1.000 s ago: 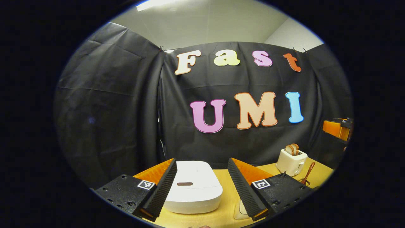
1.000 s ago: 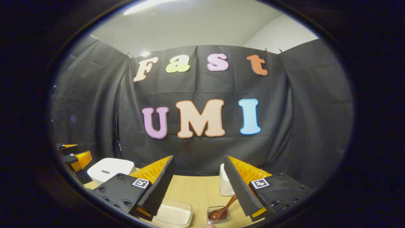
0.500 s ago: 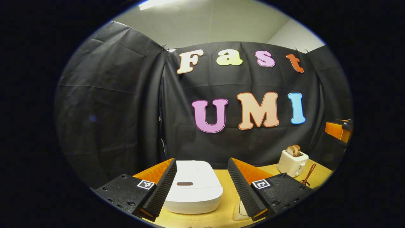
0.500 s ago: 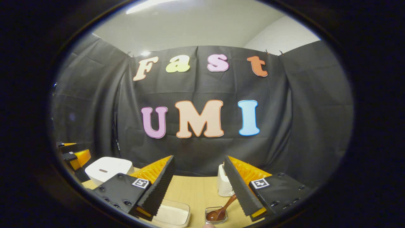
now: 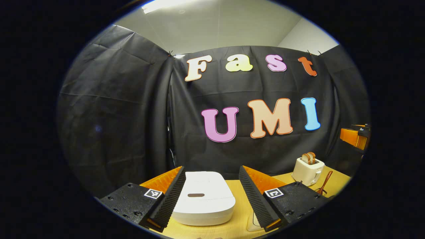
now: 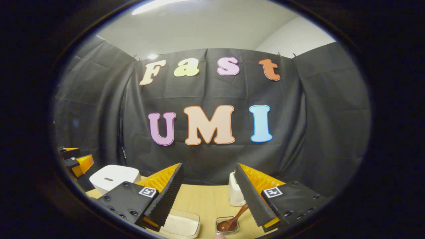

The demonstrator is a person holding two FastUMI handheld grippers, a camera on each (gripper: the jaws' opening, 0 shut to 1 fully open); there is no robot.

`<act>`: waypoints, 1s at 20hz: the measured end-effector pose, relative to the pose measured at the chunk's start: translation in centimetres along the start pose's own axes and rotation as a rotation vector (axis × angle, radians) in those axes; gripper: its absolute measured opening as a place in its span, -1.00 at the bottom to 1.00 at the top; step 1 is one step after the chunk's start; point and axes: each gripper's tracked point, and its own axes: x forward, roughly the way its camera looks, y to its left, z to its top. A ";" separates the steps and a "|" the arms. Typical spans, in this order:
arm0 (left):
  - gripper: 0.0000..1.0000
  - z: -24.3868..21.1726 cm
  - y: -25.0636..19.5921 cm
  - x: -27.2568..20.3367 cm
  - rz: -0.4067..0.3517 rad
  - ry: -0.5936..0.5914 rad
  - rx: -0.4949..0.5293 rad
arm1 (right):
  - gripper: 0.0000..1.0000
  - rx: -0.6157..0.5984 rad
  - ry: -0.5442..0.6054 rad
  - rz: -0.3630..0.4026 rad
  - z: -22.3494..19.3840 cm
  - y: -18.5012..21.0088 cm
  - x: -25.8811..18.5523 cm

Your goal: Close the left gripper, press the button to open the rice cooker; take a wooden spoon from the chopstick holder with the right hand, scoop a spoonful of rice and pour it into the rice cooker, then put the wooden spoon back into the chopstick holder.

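A: Is it bright enough? B: Fairly dim; light comes from a ceiling lamp overhead, glaring at the top of both views, and the black cloth soaks it up. A: Any blur? B: Little; the table is sharp and evenly lit, but straight lines bow hard toward the edges, and the rice cooker throws a soft shadow.

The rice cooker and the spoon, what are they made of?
The rice cooker looks like smooth white plastic: rounded edges with a soft shine. The spoon looks like dark brown wood, glossy as if varnished. The holder it stands in looks like clear plastic or glass; I can't tell which.
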 end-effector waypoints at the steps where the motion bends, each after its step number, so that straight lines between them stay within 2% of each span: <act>1: 0.90 -0.1 0.0 0.0 0.002 0.000 0.001 | 1.00 0.001 0.003 0.002 -0.2 0.1 0.0; 2: 0.94 0.0 0.0 0.0 0.004 -0.002 0.002 | 1.00 0.003 0.003 0.002 -0.1 0.1 0.0; 4: 0.86 0.1 0.6 0.3 0.019 -0.005 0.011 | 1.00 0.003 -0.002 0.003 0.1 0.1 0.0; 6: 0.62 0.3 0.8 0.0 0.022 -0.007 0.016 | 1.00 0.005 -0.002 0.004 0.0 0.2 0.0; 7: 0.43 0.2 0.8 0.1 0.022 -0.007 0.017 | 1.00 0.005 -0.001 0.006 0.0 0.3 0.0; 8: 0.36 0.3 0.9 0.1 0.022 -0.009 0.017 | 1.00 0.003 -0.001 0.006 0.0 0.3 0.0; 10: 0.07 0.2 1.0 0.2 0.017 -0.009 0.015 | 1.00 0.002 -0.001 0.008 -0.1 0.4 0.1; 11: -0.14 0.0 0.5 0.1 -0.004 -0.001 0.011 | 1.00 0.000 -0.001 0.008 -0.1 0.4 0.1; 12: -0.19 -0.3 0.2 0.1 -0.016 0.007 0.006 | 1.00 0.000 -0.001 0.009 -0.1 0.5 0.1; 15: -0.94 -0.7 0.8 0.5 -0.006 0.021 -0.008 | 1.00 0.001 0.000 0.010 -0.2 0.5 0.0; 16: -1.00 -0.8 0.8 0.6 -0.011 0.020 -0.017 | 1.00 0.001 0.001 0.011 -0.1 0.6 0.1; 20: -1.00 -1.9 0.9 1.0 -0.028 0.041 -0.054 | 1.00 -0.001 0.001 0.011 -0.1 0.8 0.0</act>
